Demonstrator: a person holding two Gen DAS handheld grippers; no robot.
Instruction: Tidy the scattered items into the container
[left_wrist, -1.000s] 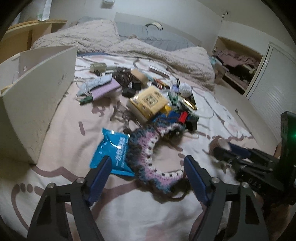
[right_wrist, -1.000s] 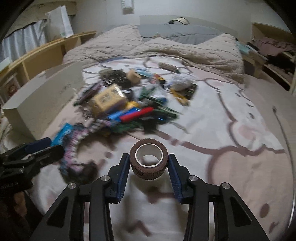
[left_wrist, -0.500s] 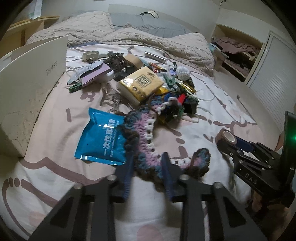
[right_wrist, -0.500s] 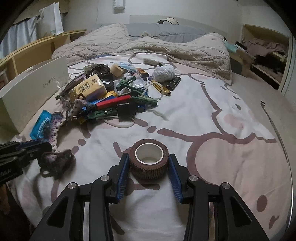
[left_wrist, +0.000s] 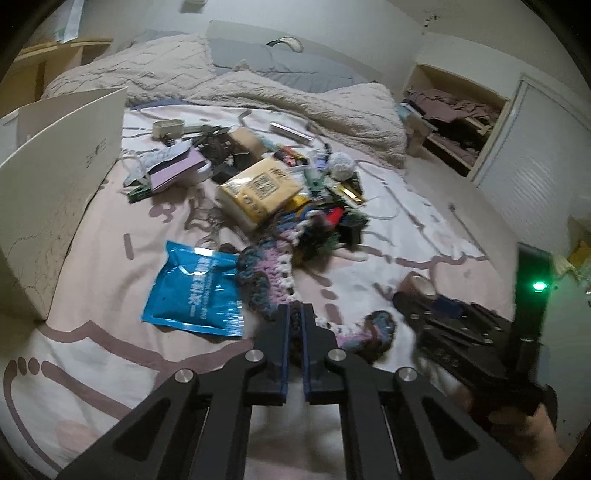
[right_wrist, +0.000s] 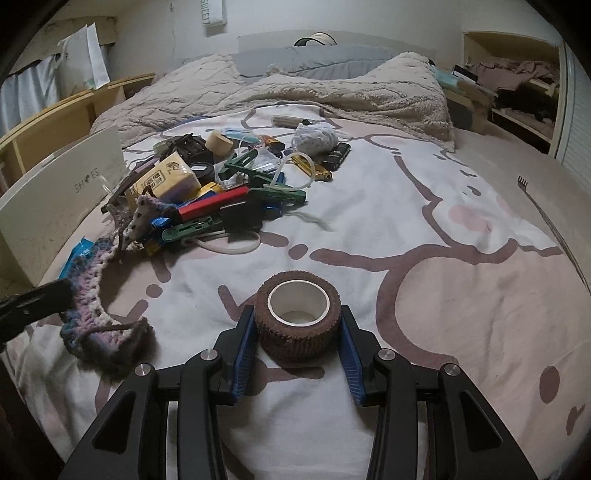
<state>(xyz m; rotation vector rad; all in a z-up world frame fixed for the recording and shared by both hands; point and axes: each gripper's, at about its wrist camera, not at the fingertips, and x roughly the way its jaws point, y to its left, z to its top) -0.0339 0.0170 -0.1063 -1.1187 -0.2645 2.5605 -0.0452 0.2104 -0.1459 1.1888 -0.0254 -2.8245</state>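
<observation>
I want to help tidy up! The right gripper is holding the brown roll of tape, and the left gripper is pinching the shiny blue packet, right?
Not quite. The right gripper does hold the brown roll of tape, but the left gripper has just closed on the purple and blue crocheted strip, not the shiny blue packet beside it. The left wrist view shows this.

We see a brown bandage roll (right_wrist: 297, 325) of coarse, rough woven cloth wound on a smooth white core. Left of the roll lies a crocheted strip (right_wrist: 92, 295) of knobbly purple, blue and white yarn. The blue pouch (left_wrist: 194, 291) beside the strip is glossy foil, catching glare. The bed sheet (right_wrist: 424, 221) under the roll is smooth matt cotton; the beige blanket (right_wrist: 332, 92) beyond looks fluffy. The box (left_wrist: 55, 203) is matt white card.
</observation>
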